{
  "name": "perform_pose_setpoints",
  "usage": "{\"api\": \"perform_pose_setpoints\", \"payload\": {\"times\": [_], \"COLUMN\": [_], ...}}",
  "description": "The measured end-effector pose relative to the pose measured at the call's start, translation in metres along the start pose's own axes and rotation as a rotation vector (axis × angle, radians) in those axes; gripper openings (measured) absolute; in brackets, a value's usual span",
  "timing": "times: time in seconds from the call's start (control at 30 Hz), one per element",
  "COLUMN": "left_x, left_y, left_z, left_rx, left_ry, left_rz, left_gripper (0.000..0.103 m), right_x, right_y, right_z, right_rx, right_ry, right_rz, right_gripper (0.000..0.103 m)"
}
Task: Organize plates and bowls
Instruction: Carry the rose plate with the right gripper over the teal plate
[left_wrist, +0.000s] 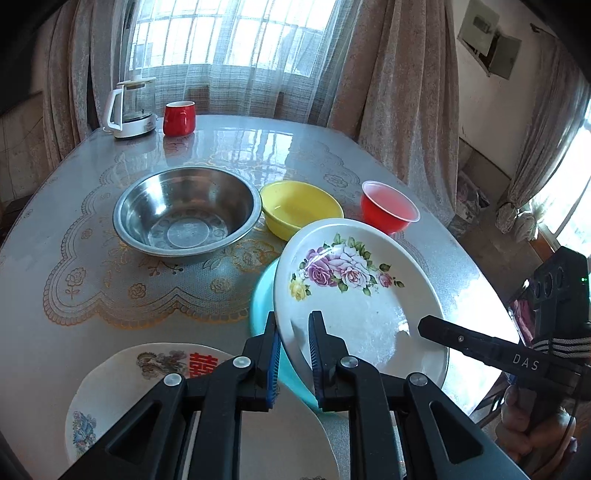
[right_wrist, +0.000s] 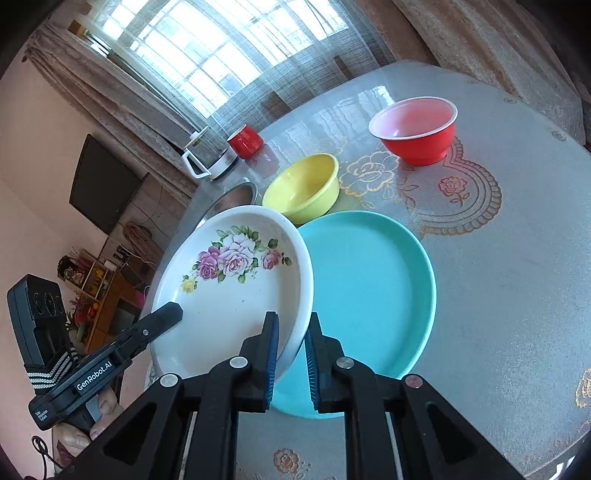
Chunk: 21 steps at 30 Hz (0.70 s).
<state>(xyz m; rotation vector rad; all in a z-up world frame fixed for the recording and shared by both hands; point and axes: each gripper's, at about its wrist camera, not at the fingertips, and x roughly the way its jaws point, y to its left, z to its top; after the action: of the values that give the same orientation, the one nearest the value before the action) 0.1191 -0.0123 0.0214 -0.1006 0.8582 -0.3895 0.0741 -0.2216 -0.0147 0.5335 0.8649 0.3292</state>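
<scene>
Both grippers clamp the rim of one floral plate (left_wrist: 354, 291), held tilted above the counter (left_wrist: 74, 229). Left gripper (left_wrist: 293, 354): fingers (left_wrist: 274, 363) nearly closed, one pad on each face of the near-left rim. Right gripper (right_wrist: 291, 356): fingers (right_wrist: 271, 354) nearly closed on the plate's opposite rim. Beneath and just beside the floral plate lies a turquoise plate (right_wrist: 369, 291), flat on the counter. A patterned plate (left_wrist: 118, 391) lies at the near edge. Beyond stand a steel bowl (left_wrist: 186, 214), a yellow bowl (left_wrist: 301, 208) and a red bowl (left_wrist: 389, 206), each apart from the plates.
</scene>
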Motion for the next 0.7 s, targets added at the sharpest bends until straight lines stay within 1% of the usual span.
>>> {"api": "perform_pose_setpoints", "payload": {"times": [0.17, 0.3, 0.7], "left_x": [0.017, 0.031, 0.058], "left_y": [-0.013, -0.016, -0.013], "left_z": [-0.002, -0.004, -0.001], "left_rx": [0.026, 0.039, 0.065], "left_ry": [0.042, 0.079, 0.156], "left_rz": [-0.002, 0.012, 0.044], "left_gripper": [0.016, 0.016, 0.017], "right_x": [-0.007, -0.005, 0.013], "right_y": [-0.018, -0.025, -0.039], "right_z": [-0.004, -0.002, -0.001], "right_rx": [0.032, 0.041, 0.064], "right_ry": [-0.007, -0.008, 0.031], "right_rz": [-0.025, -0.042, -0.069], "right_gripper": [0.014, 0.014, 0.014]}}
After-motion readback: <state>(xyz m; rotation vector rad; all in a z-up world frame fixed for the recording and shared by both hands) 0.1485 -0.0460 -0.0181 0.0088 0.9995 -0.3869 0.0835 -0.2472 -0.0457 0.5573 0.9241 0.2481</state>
